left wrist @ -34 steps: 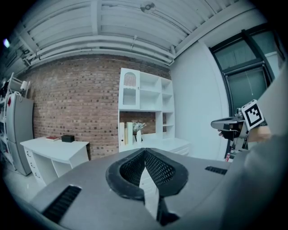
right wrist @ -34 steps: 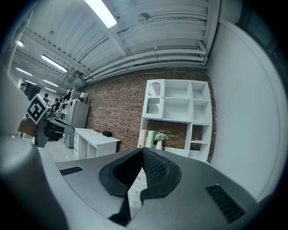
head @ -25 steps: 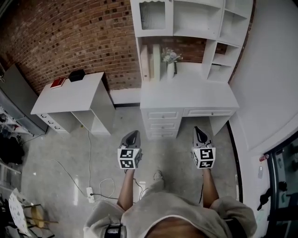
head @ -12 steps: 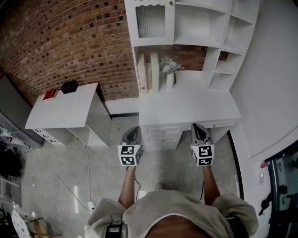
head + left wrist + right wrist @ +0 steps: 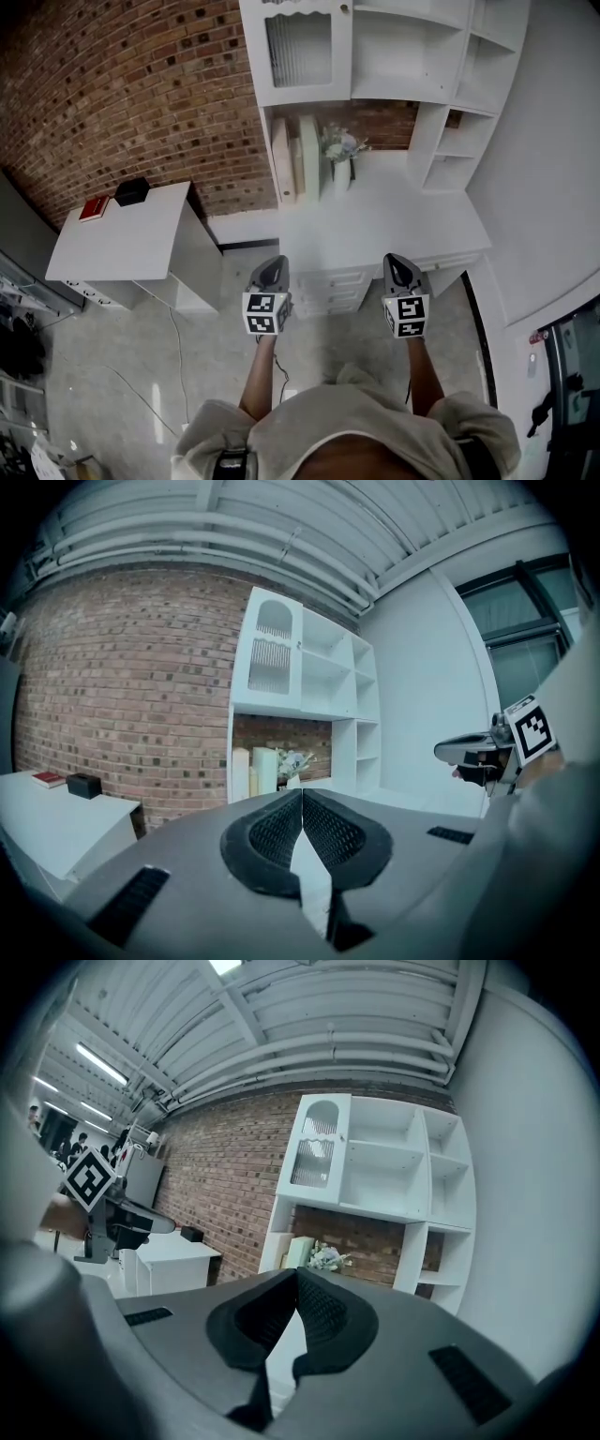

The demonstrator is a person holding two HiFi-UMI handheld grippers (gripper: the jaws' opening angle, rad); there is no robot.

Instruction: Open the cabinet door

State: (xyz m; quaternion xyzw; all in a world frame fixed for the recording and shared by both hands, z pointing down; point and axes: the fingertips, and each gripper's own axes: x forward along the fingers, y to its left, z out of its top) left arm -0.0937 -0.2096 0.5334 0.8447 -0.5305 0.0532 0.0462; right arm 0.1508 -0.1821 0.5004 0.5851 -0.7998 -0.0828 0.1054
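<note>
Far left, the floor clutter is dark, cut by the frame edge and too small to name; the table (image 5: pixel 131 239) carries a red book (image 5: pixel 93 208) and a black box (image 5: pixel 131 191), and its lower front is hard to make out. The door (image 5: pixel 298 52), ribbed glass in a white frame, sits closed at the upper left of the hutch (image 5: pixel 441 66) above the desk (image 5: pixel 384 220); its top is clipped in the head view but shows whole in both gripper views. The drawers (image 5: pixel 328 281) are partly covered by the grippers. Left gripper (image 5: pixel 271 264): jaws pressed together, nothing between them, touching nothing, well apart from the door. Right gripper (image 5: pixel 395 261): jaws likewise closed tight and empty, beside the other, before the desk.
</note>
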